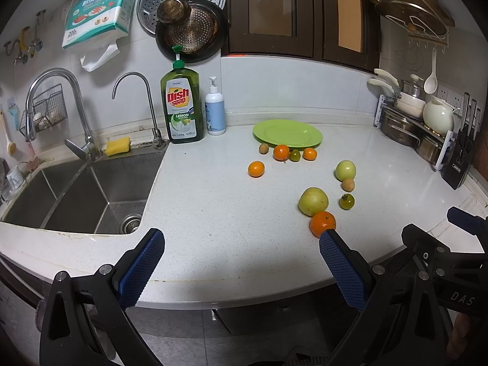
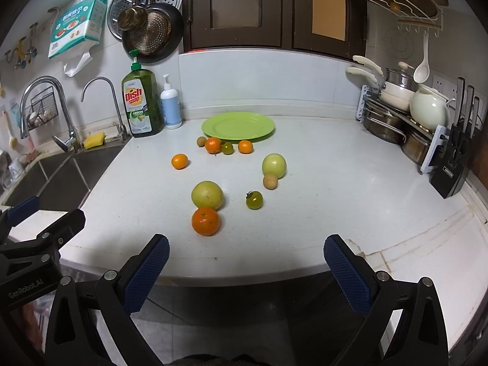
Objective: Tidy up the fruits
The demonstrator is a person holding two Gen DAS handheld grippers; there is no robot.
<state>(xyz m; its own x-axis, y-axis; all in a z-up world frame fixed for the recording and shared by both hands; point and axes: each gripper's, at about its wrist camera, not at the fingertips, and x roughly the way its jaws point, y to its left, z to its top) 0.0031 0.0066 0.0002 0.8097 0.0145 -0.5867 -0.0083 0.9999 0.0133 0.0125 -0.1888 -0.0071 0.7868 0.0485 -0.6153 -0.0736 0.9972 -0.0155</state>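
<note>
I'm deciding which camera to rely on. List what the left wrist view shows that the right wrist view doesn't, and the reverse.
Only the left wrist view shows the sink basin with its drain, and the right gripper at its right edge. Only the right wrist view shows the nearest orange whole and the left gripper at its left edge. Both show the empty green plate, the ten loose fruits, and the dish soap bottle.

Fruits (image 2: 206, 221) scattered on counter (image 2: 335, 198) ahead of my tools; plate (image 2: 238, 126) behind them, sink (image 1: 91, 189) far left, pot rack (image 2: 396, 122) far right.
</note>
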